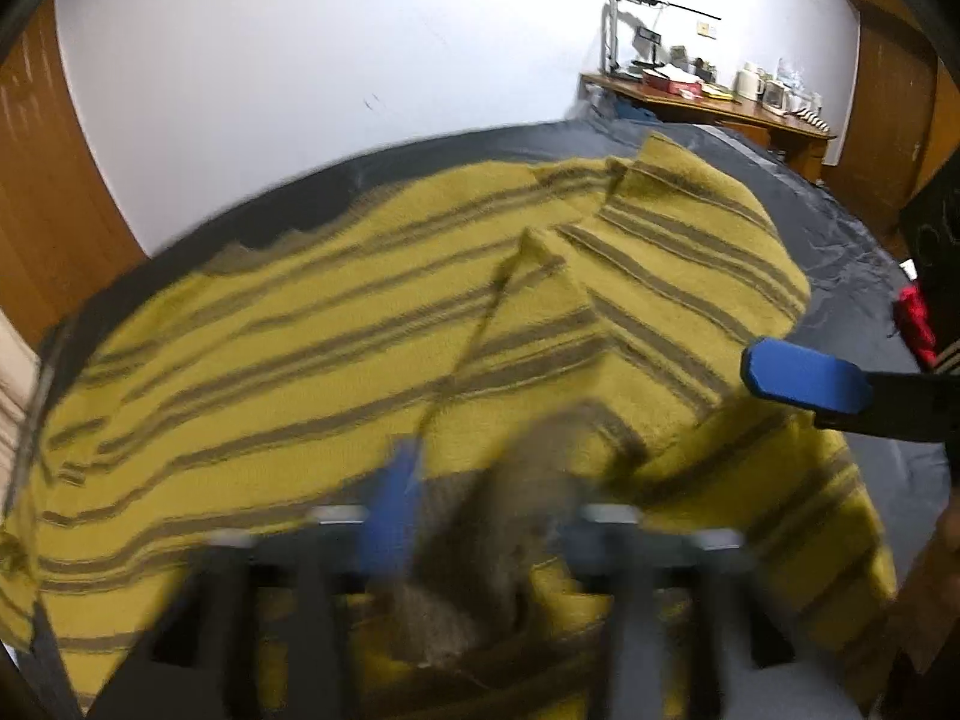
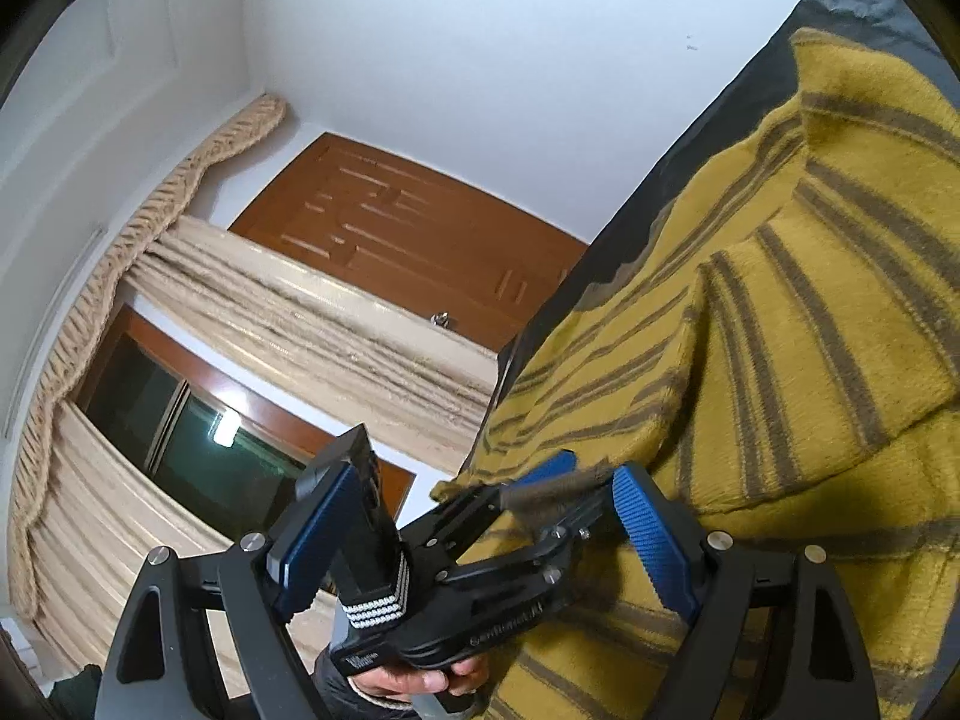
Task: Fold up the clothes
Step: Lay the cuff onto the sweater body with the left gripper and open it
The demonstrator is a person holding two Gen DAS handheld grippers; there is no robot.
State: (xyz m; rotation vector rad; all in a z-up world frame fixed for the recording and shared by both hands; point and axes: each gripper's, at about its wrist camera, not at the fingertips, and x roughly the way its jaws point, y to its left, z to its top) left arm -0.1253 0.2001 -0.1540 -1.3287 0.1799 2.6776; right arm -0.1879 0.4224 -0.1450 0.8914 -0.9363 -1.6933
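While the mustard-yellow knitted sweater with grey-brown stripes [image 1: 336,324] lies spread over the dark grey sheet [image 1: 840,228], the left gripper [image 2: 555,492] pinches its grey ribbed edge, probably to fold it, and the right gripper [image 2: 480,540] waits, jaws spread and empty.

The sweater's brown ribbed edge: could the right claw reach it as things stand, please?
Probably yes: the right claw is open, the ribbed edge lies ahead, though the left claw gripping it crowds the gap.

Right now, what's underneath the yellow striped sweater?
The yellow striped sweater lies on a dark grey sheet that shows around its far and right edges. Whatever is beneath the sweater's middle is covered.
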